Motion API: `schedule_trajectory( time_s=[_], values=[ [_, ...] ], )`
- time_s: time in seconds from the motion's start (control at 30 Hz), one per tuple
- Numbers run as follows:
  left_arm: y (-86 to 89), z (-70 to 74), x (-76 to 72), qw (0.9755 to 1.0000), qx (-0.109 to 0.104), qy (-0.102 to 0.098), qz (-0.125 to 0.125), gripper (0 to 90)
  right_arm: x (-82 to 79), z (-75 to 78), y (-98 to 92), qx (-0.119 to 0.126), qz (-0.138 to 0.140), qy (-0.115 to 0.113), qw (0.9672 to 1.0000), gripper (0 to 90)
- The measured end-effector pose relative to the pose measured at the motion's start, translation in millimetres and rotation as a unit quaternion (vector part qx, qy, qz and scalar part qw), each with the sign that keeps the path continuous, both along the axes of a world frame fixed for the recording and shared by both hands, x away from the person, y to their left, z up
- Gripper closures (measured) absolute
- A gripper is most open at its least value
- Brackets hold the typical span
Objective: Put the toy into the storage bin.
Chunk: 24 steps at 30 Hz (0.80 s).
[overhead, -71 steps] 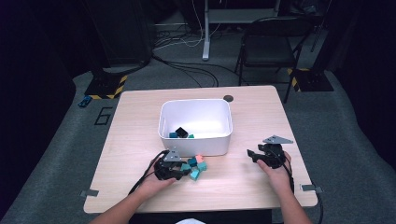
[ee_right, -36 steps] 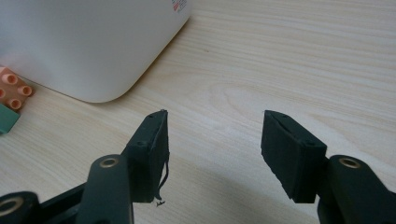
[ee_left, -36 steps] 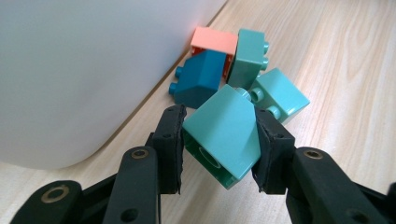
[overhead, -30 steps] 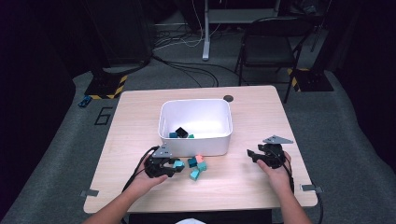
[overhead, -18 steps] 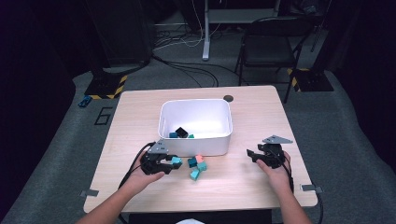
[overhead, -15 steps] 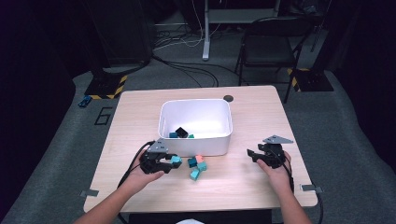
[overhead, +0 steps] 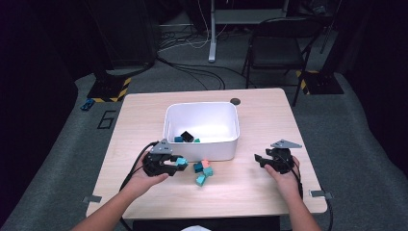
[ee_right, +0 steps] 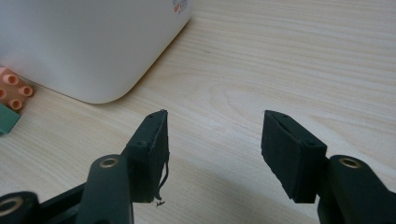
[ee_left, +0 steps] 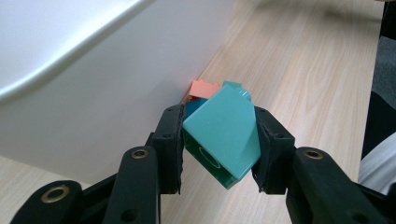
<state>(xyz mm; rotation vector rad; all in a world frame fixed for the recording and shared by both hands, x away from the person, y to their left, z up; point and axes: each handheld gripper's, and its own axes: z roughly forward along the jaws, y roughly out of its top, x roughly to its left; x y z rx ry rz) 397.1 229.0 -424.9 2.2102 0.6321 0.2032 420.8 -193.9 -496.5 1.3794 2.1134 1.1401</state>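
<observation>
Left gripper (ee_left: 219,154) clamped on teal block (ee_left: 220,135), held clear of table (overhead: 260,192) beside white bin (overhead: 202,144). Right gripper (ee_right: 212,154) open, empty, resting right of bin.

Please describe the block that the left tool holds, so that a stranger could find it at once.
Start at the white plastic bin in the middle of the wooden table. Near its front left corner, the left tool holds a turquoise plastic sloped block. Unlike the loose blocks beside it, it is clamped between black jaws.
</observation>
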Motion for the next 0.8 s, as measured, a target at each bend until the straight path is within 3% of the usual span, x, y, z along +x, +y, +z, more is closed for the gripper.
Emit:
schedule_trajectory(
  time_s=[0.47,0.8],
  values=[
    [9.3,59.7,11.3,0.9995,-0.027,-0.014,0.009,59.2,0.2,-0.1,-0.1,-0.001,-0.001,0.000,1.0000,41.1],
    [11.2,76.9,30.0,0.9991,-0.031,-0.018,0.024,59.2,0.1,0.1,-0.3,0.000,0.000,0.000,1.0000,41.1]
  ],
)
